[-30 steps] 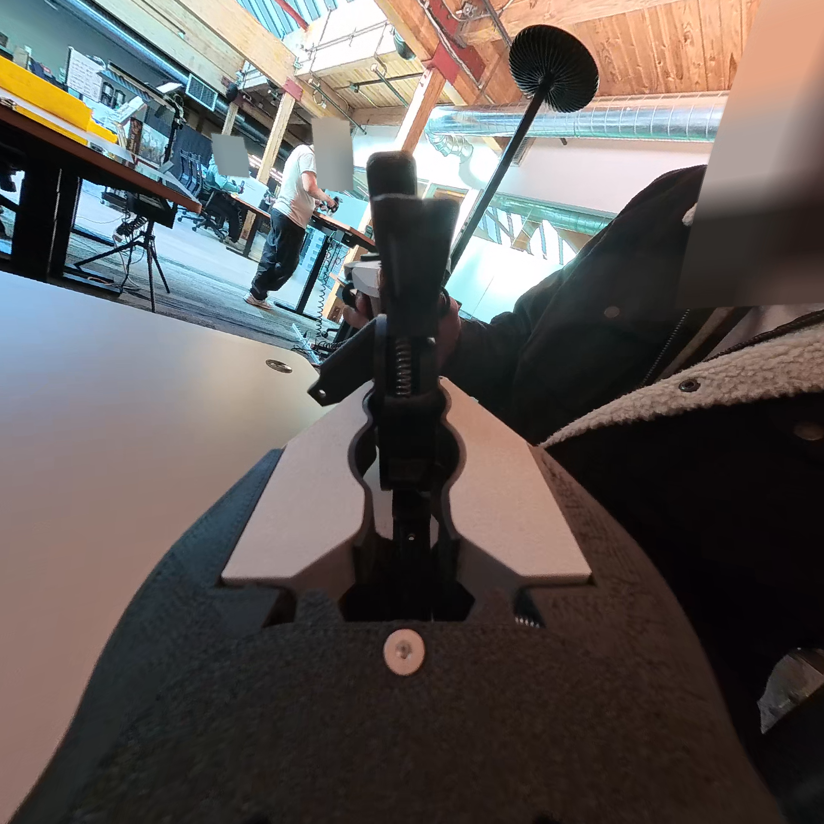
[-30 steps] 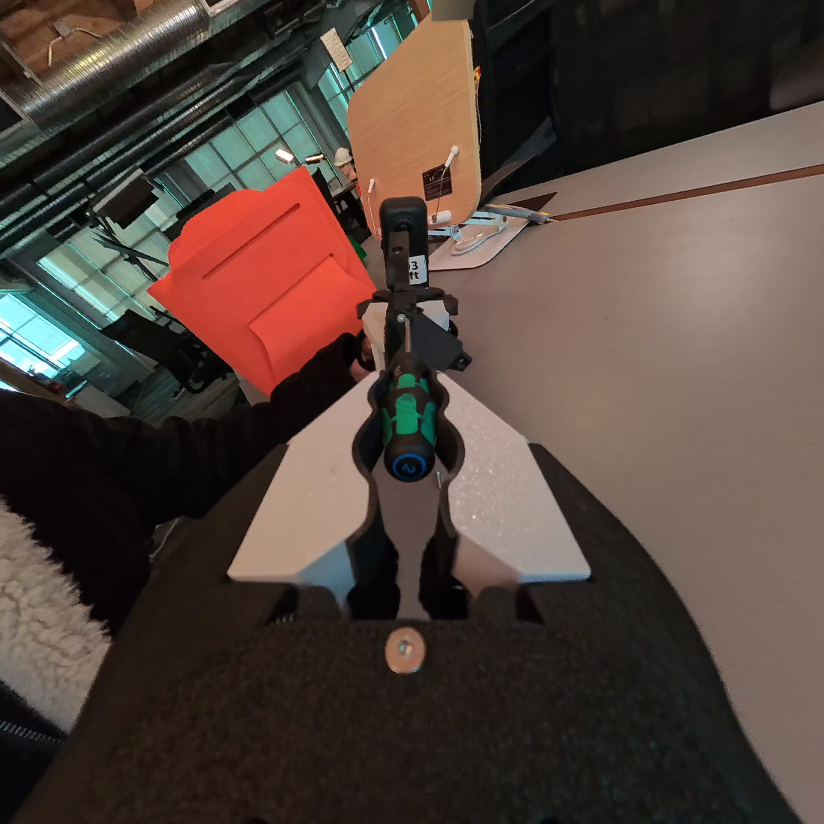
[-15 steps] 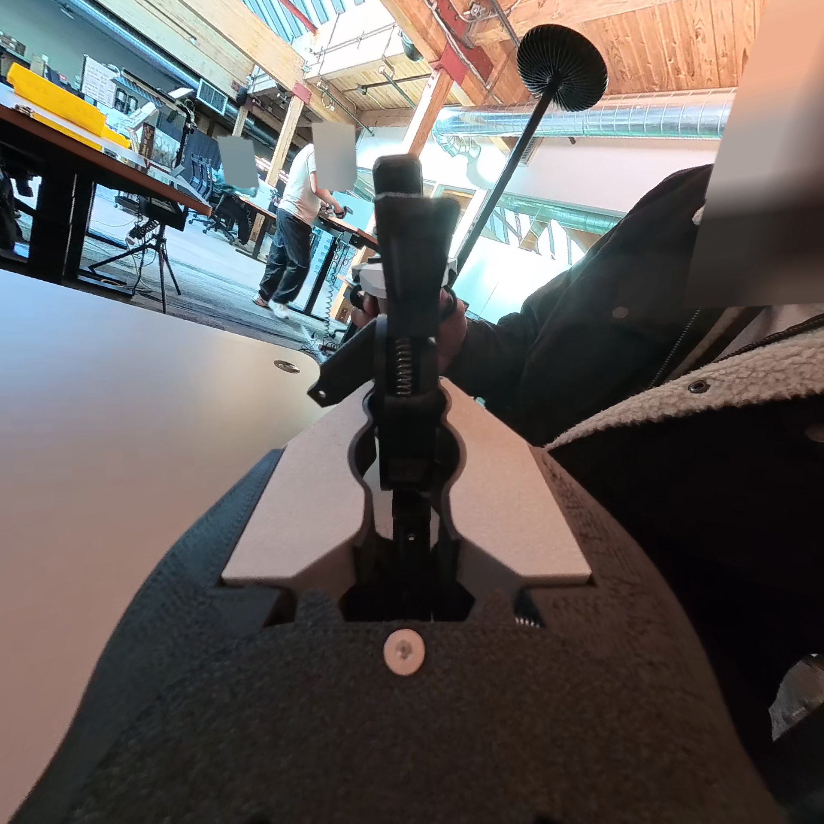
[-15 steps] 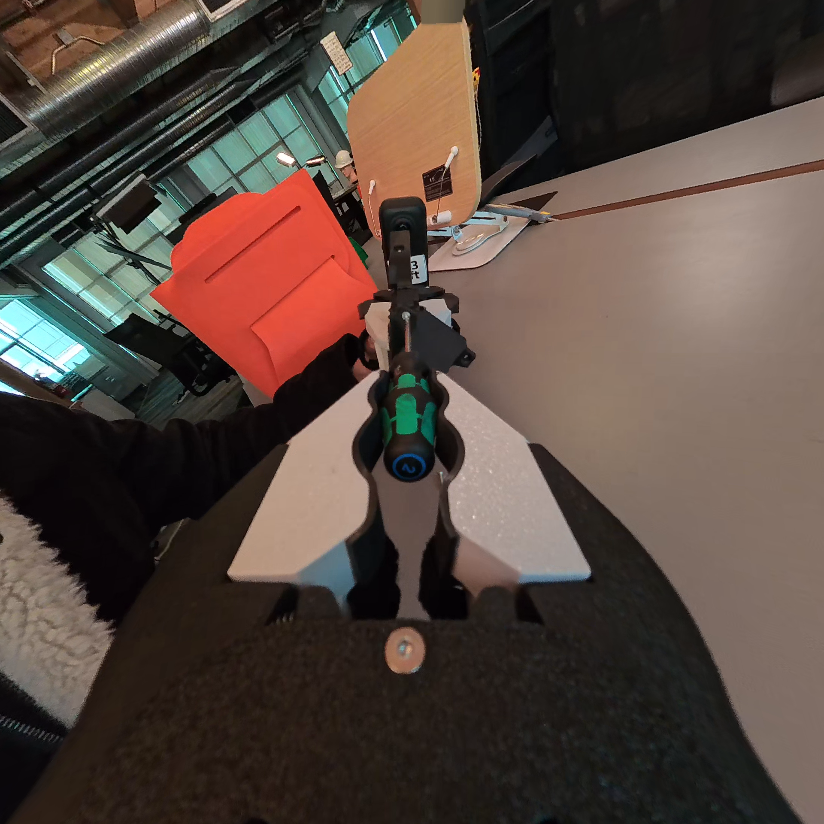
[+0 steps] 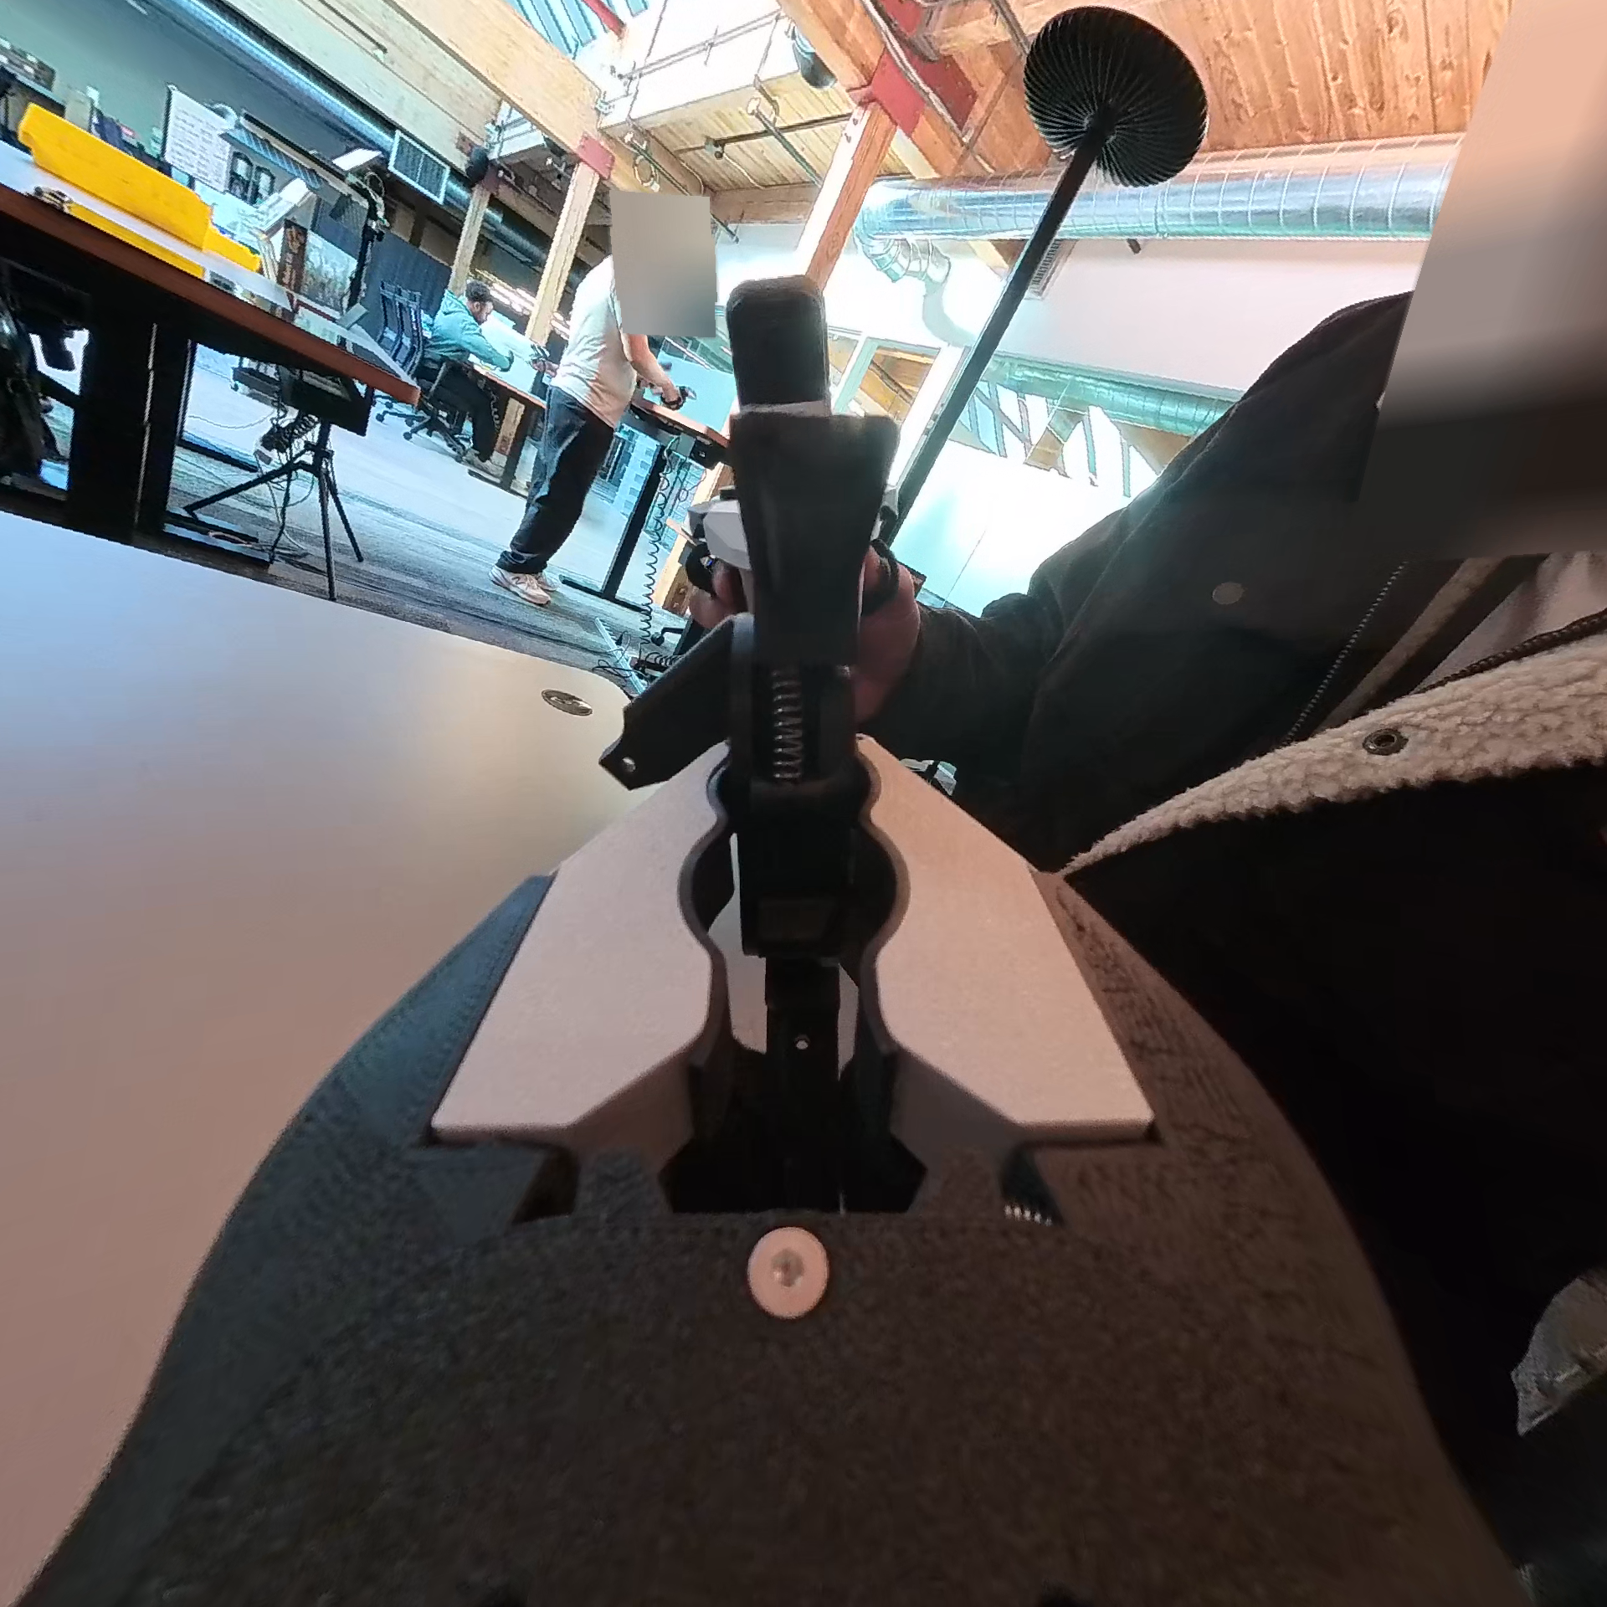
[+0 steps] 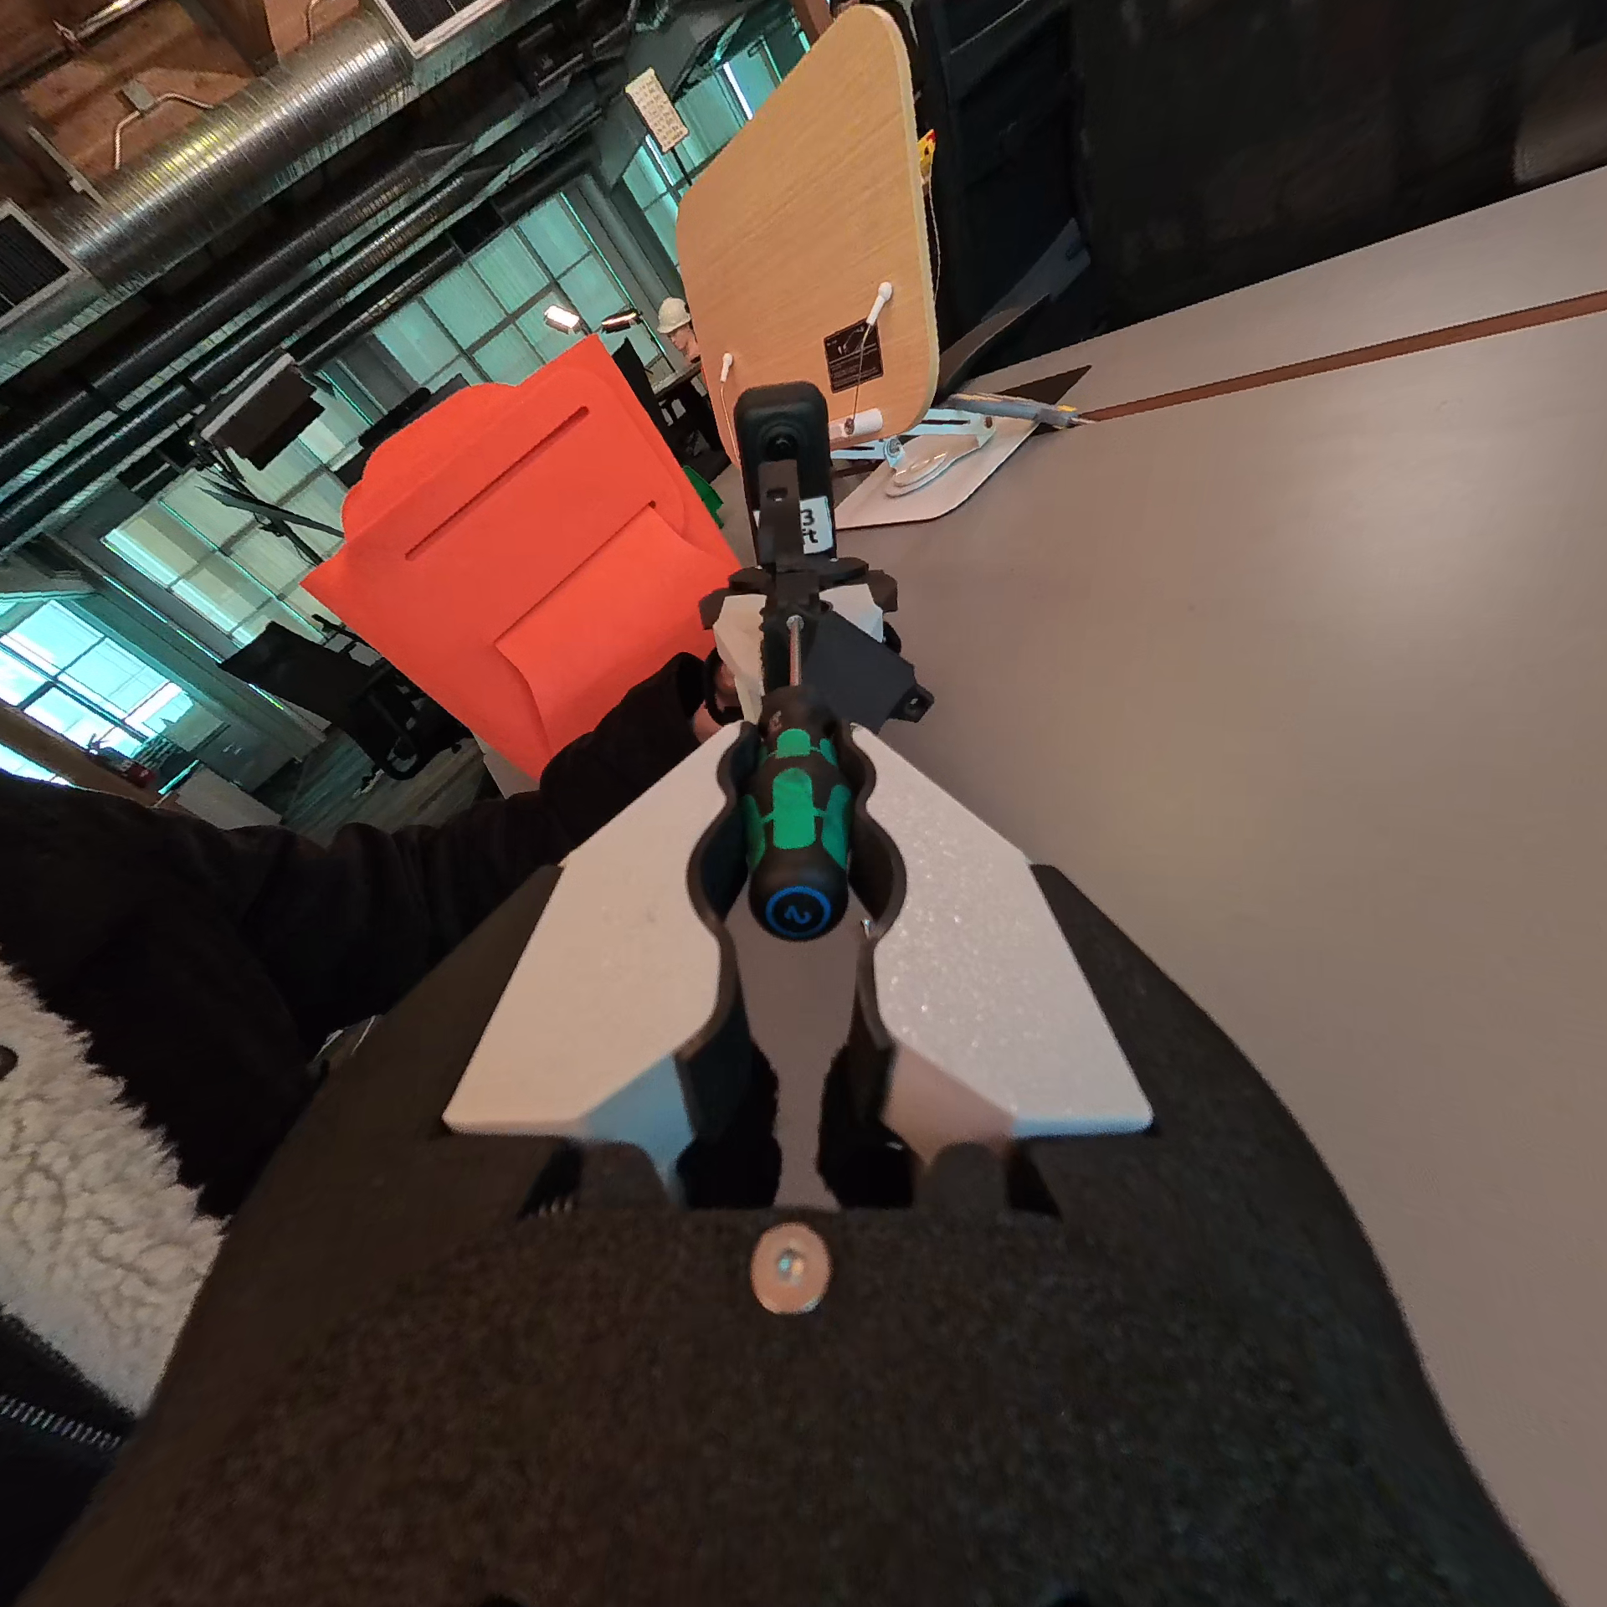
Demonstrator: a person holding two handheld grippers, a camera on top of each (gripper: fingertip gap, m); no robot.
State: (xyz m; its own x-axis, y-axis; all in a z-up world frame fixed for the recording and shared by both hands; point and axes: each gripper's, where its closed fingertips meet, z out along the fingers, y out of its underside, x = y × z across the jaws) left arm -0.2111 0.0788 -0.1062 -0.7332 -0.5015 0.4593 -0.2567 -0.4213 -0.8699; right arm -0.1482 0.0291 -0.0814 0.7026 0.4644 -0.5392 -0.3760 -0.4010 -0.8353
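- Table [image 6: 1304, 696], grey, under both grippers; timber ceiling [image 5: 1348, 70] at 1 o'clock.
- Orange board [image 6: 522, 556] at 10 o'clock, beyond the sleeve [image 6: 348, 870].
- Left gripper [image 5: 796, 835] clamped on a black clamp [image 5: 800, 539].
- Right gripper [image 6: 796, 826] clamped on a screwdriver [image 6: 798, 826], pointing to 12 o'clock.

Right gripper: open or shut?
Shut. The right gripper has both white fingers pressed against the green-and-black screwdriver handle.

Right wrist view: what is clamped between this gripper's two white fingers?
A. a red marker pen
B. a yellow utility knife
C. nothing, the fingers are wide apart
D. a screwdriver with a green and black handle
D: the right gripper is shut on the screwdriver, whose green and black handle sits between the white fingers, butt end toward the camera and metal shaft pointing away over the grey table.
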